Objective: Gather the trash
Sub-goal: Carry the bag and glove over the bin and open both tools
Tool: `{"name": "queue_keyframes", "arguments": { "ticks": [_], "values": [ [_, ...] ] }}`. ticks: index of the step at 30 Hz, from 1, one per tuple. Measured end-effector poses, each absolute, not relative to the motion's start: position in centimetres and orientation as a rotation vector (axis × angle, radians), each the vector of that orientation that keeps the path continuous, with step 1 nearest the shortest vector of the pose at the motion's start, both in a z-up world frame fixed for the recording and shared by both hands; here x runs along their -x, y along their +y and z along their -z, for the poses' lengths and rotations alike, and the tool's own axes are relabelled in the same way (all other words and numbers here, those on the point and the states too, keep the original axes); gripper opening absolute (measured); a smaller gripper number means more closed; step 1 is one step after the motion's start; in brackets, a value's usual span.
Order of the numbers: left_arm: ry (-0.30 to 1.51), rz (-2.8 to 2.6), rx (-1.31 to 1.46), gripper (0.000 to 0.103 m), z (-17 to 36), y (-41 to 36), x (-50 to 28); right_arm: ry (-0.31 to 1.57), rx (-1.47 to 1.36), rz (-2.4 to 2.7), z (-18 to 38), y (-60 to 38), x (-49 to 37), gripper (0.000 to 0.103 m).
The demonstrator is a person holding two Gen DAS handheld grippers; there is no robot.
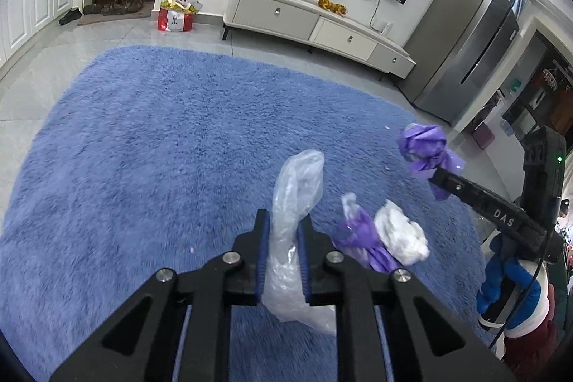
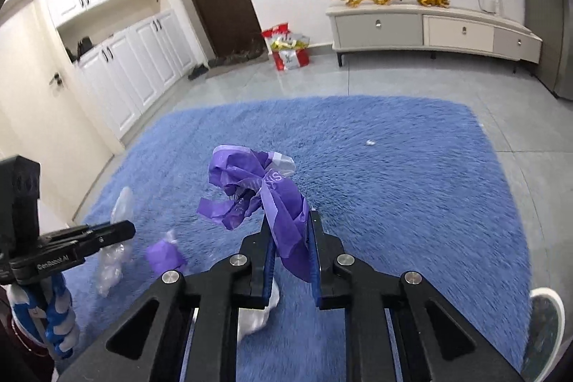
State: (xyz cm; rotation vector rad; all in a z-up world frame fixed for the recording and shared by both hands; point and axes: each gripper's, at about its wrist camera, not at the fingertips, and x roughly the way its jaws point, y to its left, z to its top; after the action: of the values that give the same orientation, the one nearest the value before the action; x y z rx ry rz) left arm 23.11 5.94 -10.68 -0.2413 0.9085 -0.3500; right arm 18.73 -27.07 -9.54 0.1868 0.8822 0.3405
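Both your tongs are loaded. Left tongs (image 1: 283,224) are clamped on a clear plastic bag (image 1: 297,181), which sticks up above the pads with a loose tail hanging below. Right tongs (image 2: 290,224) are closed on a crumpled purple wrapper (image 2: 258,185); most of its bulk sits above the tips, with only a strip between the pads.

Still on the blue rug (image 1: 161,131): a second purple scrap (image 1: 361,238) touching a white crumpled wad (image 1: 401,235), just beside your left tongs. In the right wrist view the wad (image 2: 258,314) sits right under the right tongs.

Risks:
- The purple wrapper is top-heavy and thinly pinched. A fast swing could make it slide out.
- The clear bag is slick film. Its dangling tail could snag the shaggy pile and pull free.
- No bin is visible in either view. The red paper bag (image 2: 290,49) by the door looks like the likeliest drop spot, but I can't confirm it. It's a long carry, so there are more chances to drop something.
- If you go for the leftover scrap and wad with full tongs, you'll lose what you hold.
- A tiny white fleck (image 2: 370,142) far out on the rug is easy to miss.
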Motion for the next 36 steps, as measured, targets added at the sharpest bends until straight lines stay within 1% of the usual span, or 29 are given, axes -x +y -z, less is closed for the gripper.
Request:
{"name": "queue_keyframes", "arguments": {
  "ticks": [8,20,25,28,36],
  "values": [
    [0.867,0.37,0.184,0.014,8.1,4.8,-18.0,0.835,-0.225,-0.326,6.8,-29.4,-12.4,0.016],
    [0.897,0.451,0.093,0.014,5.8,0.0,-12.5,0.795,-0.319,-0.189,5.6,-37.5,-1.0,0.016],
    [0.907,0.538,0.033,0.014,4.2,-5.5,-11.4,0.77,-0.367,-0.101,5.9,-42.2,3.0,0.016],
    [0.925,0.608,-0.019,0.014,3.8,-10.5,-11.2,0.761,-0.406,-0.04,6.6,-45.2,5.3,0.016],
    [0.995,0.767,-0.143,0.014,5.1,-23.8,-11.8,0.784,-0.489,0.113,10.4,-52.1,8.8,0.016]
  ]
}}
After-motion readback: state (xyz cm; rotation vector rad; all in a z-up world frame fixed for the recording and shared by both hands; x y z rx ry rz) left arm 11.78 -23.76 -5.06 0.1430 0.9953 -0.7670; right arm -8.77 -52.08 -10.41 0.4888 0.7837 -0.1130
